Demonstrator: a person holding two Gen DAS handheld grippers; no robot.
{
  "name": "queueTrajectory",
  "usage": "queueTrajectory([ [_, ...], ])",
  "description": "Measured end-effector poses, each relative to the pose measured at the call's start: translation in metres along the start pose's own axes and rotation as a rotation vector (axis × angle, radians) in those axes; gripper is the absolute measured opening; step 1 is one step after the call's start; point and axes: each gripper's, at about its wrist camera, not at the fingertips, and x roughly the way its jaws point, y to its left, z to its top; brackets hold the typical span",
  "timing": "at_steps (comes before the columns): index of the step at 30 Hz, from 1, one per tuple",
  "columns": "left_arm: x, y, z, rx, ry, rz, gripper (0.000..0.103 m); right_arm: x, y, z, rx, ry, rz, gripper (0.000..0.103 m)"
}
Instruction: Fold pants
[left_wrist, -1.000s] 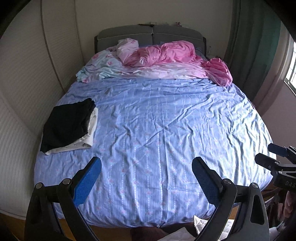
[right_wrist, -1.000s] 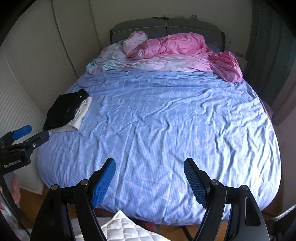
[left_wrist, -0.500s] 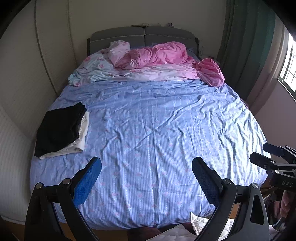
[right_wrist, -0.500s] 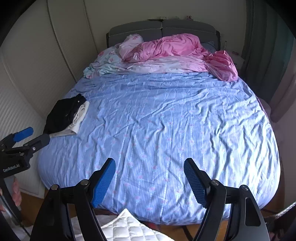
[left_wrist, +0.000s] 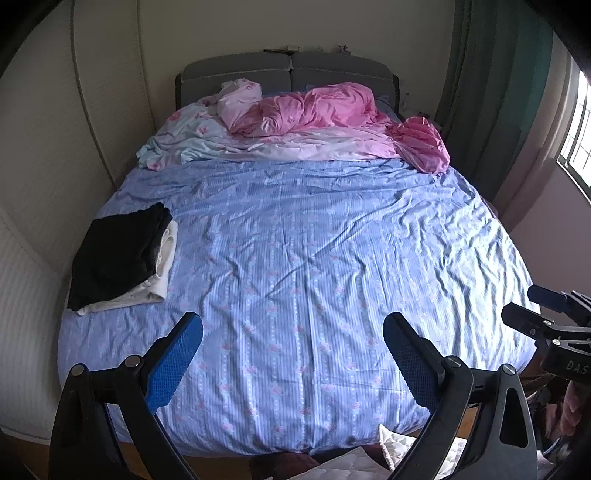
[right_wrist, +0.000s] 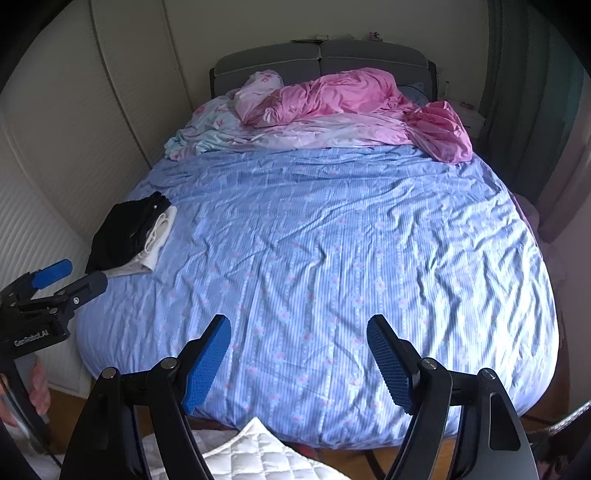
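Both hand-held grippers hang above the foot of the bed (left_wrist: 314, 258), pointed down at its wrinkled blue striped cover.

The left hand-held gripper (left_wrist: 293, 334) stands wide, its blue pads well apart with only the cover showing between them. In the right wrist view it also appears at 9 o'clock (right_wrist: 70, 277), off the left edge of the bed, with fingers of the person's hand (right_wrist: 38, 387) blurred beneath it.

The right hand-held gripper (right_wrist: 299, 330) is likewise spread wide and holds nothing. The left wrist view catches it at 3 o'clock (left_wrist: 532, 304), beside the right edge of the bed.

The folded black pants (left_wrist: 114, 254) lie at about 9 o'clock in the left wrist view, near the left edge of the bed, resting on top of a folded white garment (left_wrist: 162, 273) that sticks out along their right and near sides. Neither hand-held gripper touches this stack; it lies well apart from both.

At 12 o'clock, a rumpled pink quilt (left_wrist: 332, 110) and a pale floral sheet (left_wrist: 184, 136) are heaped against the grey headboard (left_wrist: 258, 70). A green curtain (left_wrist: 498, 92) hangs at 2 o'clock. A white quilted cloth (right_wrist: 255, 454) shows at 6 o'clock, below the foot of the bed.
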Motion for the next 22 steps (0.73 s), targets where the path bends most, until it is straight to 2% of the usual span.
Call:
queueTrajectory([
  [10,-0.0035,-0.0065,-0.0013,0.016,-0.019,0.023,0.099,-0.0013,0.0048,-0.0015,-0.013,-0.008,0.003,0.077],
  [22,-0.0041,-0.0090,0.0022,0.013,-0.021,0.012,0.099,-0.0018,0.0033,-0.0019,-0.009,-0.006,-0.002,0.077],
])
